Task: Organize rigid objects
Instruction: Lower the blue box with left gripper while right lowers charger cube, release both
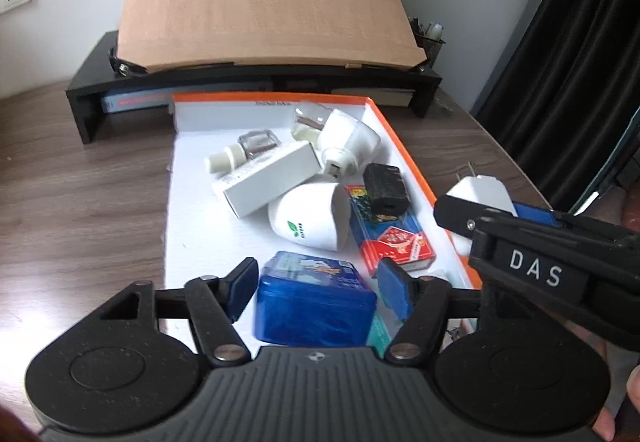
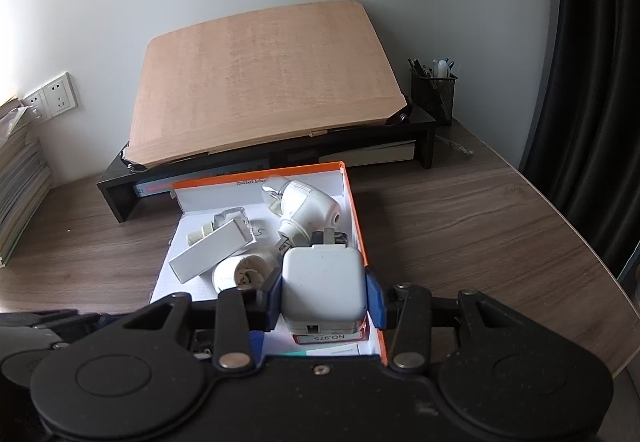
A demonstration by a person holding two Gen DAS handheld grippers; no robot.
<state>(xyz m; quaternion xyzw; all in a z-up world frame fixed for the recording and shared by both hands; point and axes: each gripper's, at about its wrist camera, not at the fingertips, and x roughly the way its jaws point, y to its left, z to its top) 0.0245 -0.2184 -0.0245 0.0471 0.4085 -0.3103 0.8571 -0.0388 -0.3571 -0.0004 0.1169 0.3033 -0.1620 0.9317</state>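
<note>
Right gripper [image 2: 325,292] pinches the white charger [image 2: 324,284] over the orange-rimmed box [image 1: 404,146] on the bench [image 1: 80,202]. Left gripper [image 1: 318,286] is spread around the blue tin [image 1: 316,302] in the box (pads clear of its sides, not gripping).

Blue tin [image 1: 316,302] between parted left tool [image 1: 320,288] pads, inside orange-rimmed box [image 1: 404,146]

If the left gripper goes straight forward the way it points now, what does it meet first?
Probably the blue box: it lies between the open fingers of the left gripper, in the tray. Past it comes the white cup; depth is unclear.
</note>
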